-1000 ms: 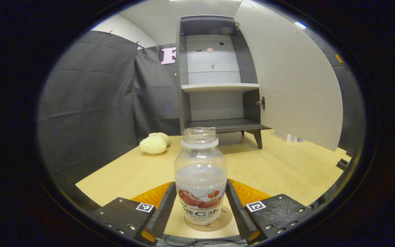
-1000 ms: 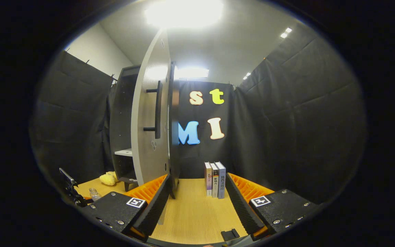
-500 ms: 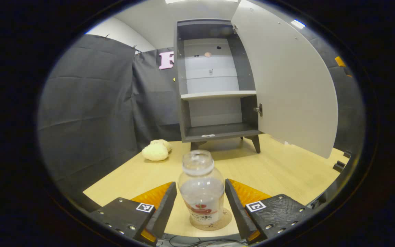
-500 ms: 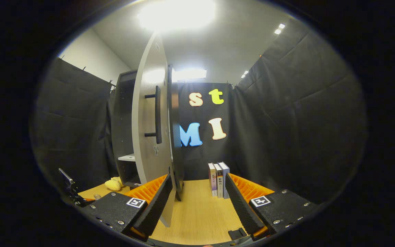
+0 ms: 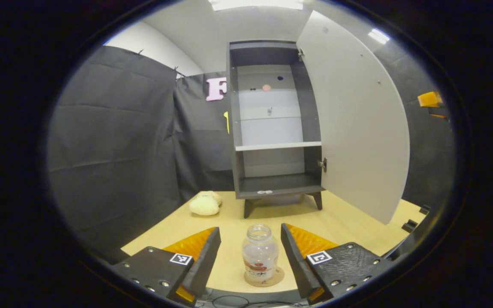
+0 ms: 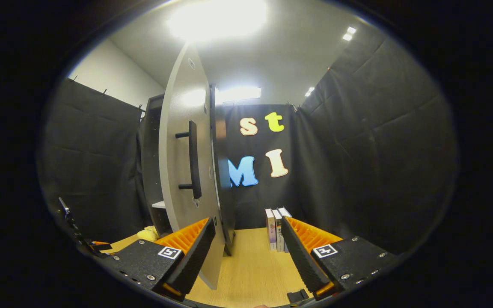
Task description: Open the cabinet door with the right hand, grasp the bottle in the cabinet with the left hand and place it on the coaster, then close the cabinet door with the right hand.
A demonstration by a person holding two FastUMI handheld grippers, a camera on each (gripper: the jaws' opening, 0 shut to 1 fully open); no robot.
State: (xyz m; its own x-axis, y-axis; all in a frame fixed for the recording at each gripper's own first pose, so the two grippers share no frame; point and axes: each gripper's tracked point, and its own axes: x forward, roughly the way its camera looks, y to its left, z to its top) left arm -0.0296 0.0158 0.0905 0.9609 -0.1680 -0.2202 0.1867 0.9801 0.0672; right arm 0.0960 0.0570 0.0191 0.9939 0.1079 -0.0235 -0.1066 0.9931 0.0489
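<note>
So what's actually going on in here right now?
A person works two hand-held grippers. The bottle stands on the coaster, and the left gripper is open around it without touching. The cabinet door is wide open; the right gripper, open too, sits near its lower edge, so closing it looks like what's left.

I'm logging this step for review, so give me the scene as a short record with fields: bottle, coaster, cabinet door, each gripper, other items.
bottle: bottle upright on the coaster, uncapped, apart from both fingers
coaster: coaster round, on the wooden table
cabinet door: door swung wide open; its bar handle faces the right gripper
cabinet: cabinet, its shelves bare
left gripper: left gripper open, either side of the bottle
right gripper: right gripper open, holding nothing, beside the door's edge
other items: pale plush toy; upright books
</note>
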